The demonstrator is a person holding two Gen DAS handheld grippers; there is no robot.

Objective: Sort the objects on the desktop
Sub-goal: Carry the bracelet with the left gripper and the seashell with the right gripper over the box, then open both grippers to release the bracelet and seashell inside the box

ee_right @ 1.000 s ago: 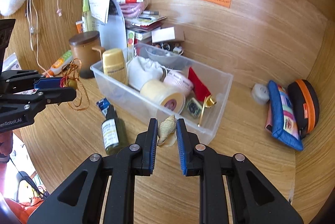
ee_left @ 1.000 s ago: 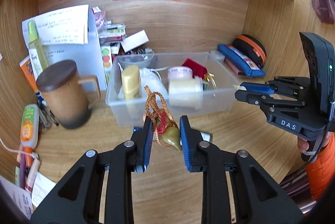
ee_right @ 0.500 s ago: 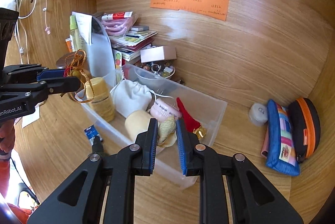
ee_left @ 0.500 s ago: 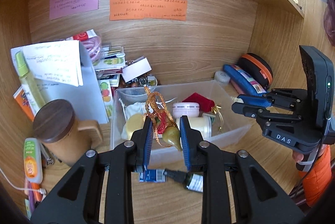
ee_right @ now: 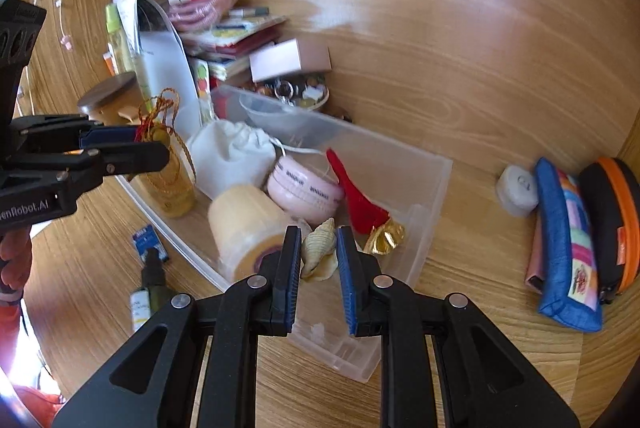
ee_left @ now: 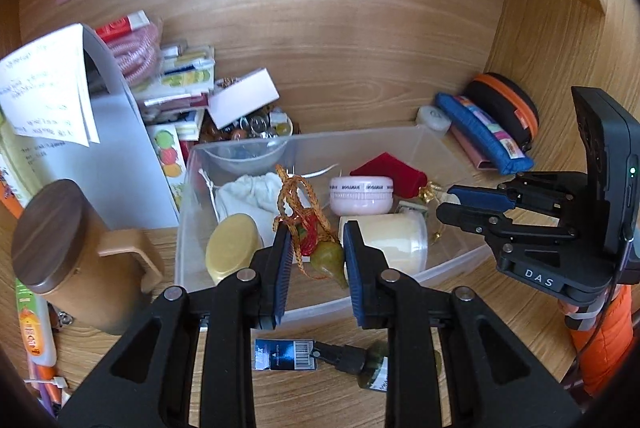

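Charm (ee_left: 326,260) with gold cord pinched between left gripper (ee_left: 314,260) fingers, held above near half of clear bin (ee_left: 432,144). Shell (ee_right: 319,254) pinched likewise in right gripper (ee_right: 319,262), held over bin's near right end, just beside tape roll (ee_right: 244,224) and red pouch (ee_right: 360,196). Neither item resting on anything; both clear of bin floor, as far as can be judged.

Bin already holding white bag (ee_left: 248,194), yellow bottle (ee_left: 232,248), pink jar (ee_left: 361,194). Dark bottle (ee_left: 360,362) lying on desk outside bin, near front wall, unsorted. Mug (ee_left: 64,252), pencil cases (ee_right: 568,248) and paper stack well apart from bin.

Step judged: delivery of two held items into bin, both at drop position. Next move calls for lowering slightly, then spreading fingers; cord likely to snag on left pads, so slow release advised. Shell fragile; short drop preferred. Dark bottle probably next for pickup.
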